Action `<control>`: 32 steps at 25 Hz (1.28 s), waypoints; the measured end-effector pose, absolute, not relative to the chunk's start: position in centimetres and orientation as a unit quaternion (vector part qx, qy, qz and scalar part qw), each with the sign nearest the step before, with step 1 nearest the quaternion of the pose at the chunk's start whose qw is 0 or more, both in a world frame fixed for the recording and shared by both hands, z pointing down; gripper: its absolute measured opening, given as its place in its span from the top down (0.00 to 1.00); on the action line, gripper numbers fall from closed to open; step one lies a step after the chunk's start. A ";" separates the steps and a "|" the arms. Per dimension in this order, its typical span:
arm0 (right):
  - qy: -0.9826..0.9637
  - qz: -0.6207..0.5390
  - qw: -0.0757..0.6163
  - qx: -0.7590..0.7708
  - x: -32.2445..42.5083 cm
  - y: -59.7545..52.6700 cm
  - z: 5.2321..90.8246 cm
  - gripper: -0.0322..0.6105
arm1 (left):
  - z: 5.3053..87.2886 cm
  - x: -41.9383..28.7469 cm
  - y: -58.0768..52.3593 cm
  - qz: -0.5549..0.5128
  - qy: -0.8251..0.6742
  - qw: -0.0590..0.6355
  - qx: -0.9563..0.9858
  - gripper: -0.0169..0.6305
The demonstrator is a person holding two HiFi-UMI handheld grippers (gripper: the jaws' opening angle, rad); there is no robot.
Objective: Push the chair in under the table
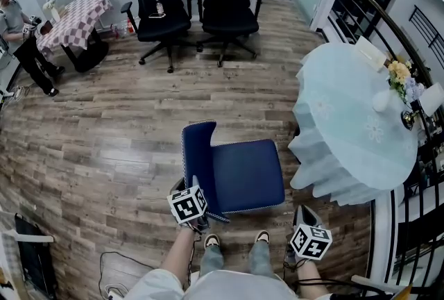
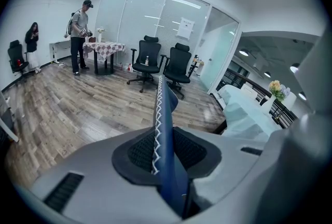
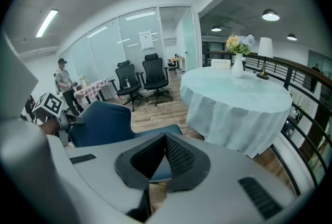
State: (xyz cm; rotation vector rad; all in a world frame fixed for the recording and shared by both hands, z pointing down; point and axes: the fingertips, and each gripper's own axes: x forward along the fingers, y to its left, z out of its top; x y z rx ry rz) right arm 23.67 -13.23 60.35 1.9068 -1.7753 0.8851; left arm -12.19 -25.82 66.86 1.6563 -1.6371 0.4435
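The left hand-held gripper (image 1: 195,191) is clenched on the thin edge of the backrest (image 1: 198,153) of the blue chair (image 1: 246,177) — the white-stitched rim runs straight up between its pads. The chair stands on the wooden floor (image 1: 125,139), backrest to the left, seat turned toward the round, cloth-draped worktop (image 1: 347,118) on the right. The seat's front edge is near the worktop's left edge, not under it. The right hand-held gripper (image 3: 165,140) hangs just beside the seat's near right corner, jaws closed tip to tip — grasping nothing. A vase of flowers (image 1: 385,98) stands near the worktop's right edge.
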 end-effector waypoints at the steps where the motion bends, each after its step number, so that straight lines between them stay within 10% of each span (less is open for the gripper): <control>1: -0.632 0.316 0.194 0.680 23.8 -13.1 60.3 0.92 | 66.8 -12.1 -25.9 0.174 -0.640 0.375 0.647 0.83; 32: -0.612 0.324 0.185 0.698 29.0 -11.1 60.4 0.92 | 66.7 -5.4 -26.5 0.183 -0.621 0.370 0.666 0.83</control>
